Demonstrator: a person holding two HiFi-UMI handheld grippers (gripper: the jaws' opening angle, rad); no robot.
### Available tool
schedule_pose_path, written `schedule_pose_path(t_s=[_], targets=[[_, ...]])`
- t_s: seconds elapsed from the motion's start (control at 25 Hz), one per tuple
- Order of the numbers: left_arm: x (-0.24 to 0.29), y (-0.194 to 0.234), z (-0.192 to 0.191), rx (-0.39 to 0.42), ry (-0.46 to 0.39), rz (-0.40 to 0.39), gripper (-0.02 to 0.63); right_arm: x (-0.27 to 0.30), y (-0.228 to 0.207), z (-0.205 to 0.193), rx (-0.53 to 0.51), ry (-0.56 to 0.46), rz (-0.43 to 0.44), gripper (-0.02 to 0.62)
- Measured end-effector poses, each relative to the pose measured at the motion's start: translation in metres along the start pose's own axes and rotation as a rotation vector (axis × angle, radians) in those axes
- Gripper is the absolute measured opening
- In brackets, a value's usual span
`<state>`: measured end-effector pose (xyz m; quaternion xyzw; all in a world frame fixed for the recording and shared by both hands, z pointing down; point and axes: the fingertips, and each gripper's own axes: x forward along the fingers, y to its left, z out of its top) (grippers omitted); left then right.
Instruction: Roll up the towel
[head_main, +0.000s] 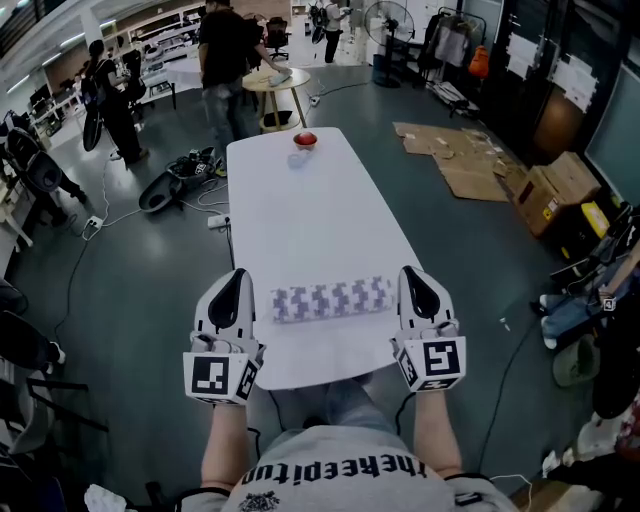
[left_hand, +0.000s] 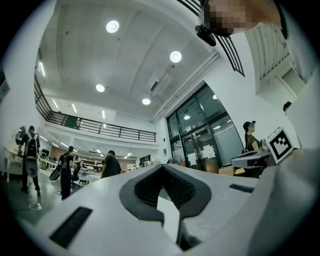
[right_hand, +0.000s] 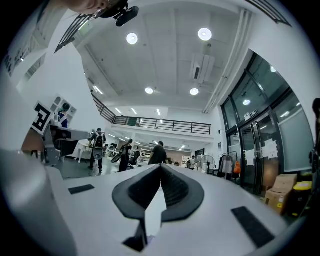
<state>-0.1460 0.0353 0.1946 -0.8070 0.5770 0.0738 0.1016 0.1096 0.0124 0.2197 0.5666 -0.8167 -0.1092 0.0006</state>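
Head view: rolled towel lies between two closed, empty grippers

The patterned towel (head_main: 331, 299) lies rolled into a log across the near end of the white tabletop (head_main: 310, 215). The left gripper (head_main: 236, 275) is just beside the roll's 9 o'clock end, the right gripper (head_main: 411, 272) just beside its 3 o'clock end. Both gripper views show the jaws pressed together with nothing between them. A small red object (head_main: 305, 139) stands at the tabletop's 12 o'clock end.

This is a lab hall (mezzanine railing (right_hand: 160, 125), cardboard boxes (head_main: 548, 195)).
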Motion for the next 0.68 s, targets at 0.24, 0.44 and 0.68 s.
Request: schedule_pose_path(t_s=[0.24,0.44,0.68], targets=[[-0.005,0.002,0.004,-0.009,-0.006,0.003,0.005,-0.002,0.006,0.005,-0.004,-0.010,-0.005,0.003],[-0.010,0.000,0.005,-0.012,-0.006,0.006,0.006,-0.009,0.006,0.005,0.001,-0.007,-0.015,0.003],[-0.014,-0.004,0.003,-0.014,-0.012,0.005,0.005,-0.013,0.008,0.004,-0.001,-0.013,-0.015,0.003]])
